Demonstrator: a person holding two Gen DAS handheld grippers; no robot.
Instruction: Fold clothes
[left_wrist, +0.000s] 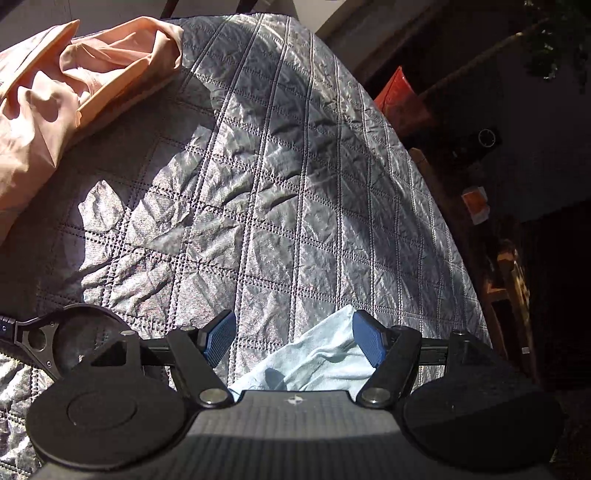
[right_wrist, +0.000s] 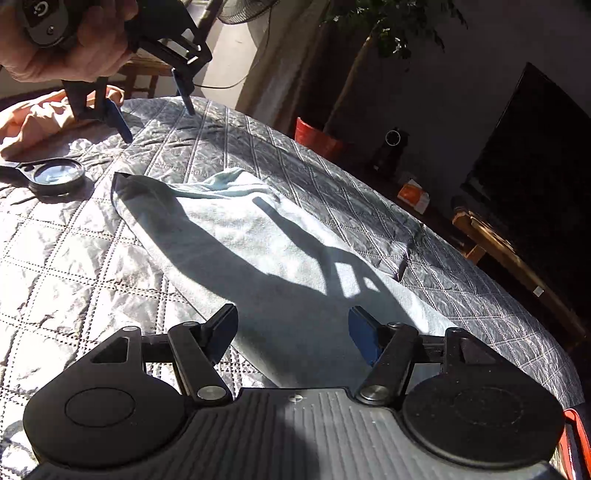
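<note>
Nearest the right wrist camera, the right gripper (right_wrist: 293, 334) hovers with jaws spread and empty above a pale blue cloth (right_wrist: 258, 243) lying flat and rumpled on the grey quilted cover (right_wrist: 74, 266). Beyond the cloth's far left corner, a magnifying glass (right_wrist: 55, 175) rests on the quilt. Farther still, a hand (right_wrist: 70, 40) holds the left gripper (right_wrist: 159, 122), its blue fingers apart and pinching nothing, beside a crumpled peach garment (left_wrist: 55, 96) at the far left edge.
</note>
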